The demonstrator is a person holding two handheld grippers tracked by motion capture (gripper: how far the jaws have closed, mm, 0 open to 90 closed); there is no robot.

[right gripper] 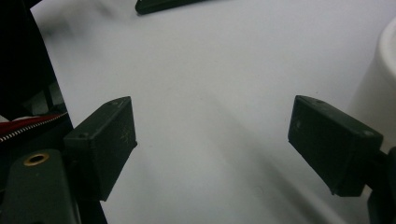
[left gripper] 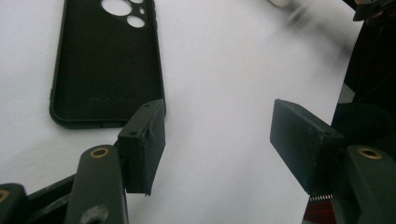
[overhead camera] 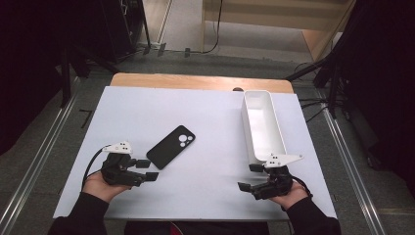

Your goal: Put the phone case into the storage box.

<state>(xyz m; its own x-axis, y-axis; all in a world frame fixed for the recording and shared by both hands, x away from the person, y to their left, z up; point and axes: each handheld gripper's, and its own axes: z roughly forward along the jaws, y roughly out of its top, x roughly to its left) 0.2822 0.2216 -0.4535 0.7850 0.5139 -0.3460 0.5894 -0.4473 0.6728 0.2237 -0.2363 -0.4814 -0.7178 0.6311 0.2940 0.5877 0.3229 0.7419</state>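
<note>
A black phone case (overhead camera: 171,147) lies back-up on the white table cover (overhead camera: 210,112), left of centre, with its camera holes towards the far side. My left gripper (overhead camera: 148,169) rests just below the case's near end, open and pointing right. In the left gripper view the case (left gripper: 107,60) lies beyond the left pad, and nothing sits between the jaws of the gripper (left gripper: 219,140). My right gripper (overhead camera: 248,176) rests at the front right, open and empty, pointing left. Bare cover lies between its jaws in the right gripper view (right gripper: 212,140).
A long white bin (overhead camera: 262,127) stands empty at the right, its near end just behind my right gripper; its wall (right gripper: 380,74) shows beside the right pad. A wooden table edge (overhead camera: 195,81) runs along the back. Dark stands and cables surround the table.
</note>
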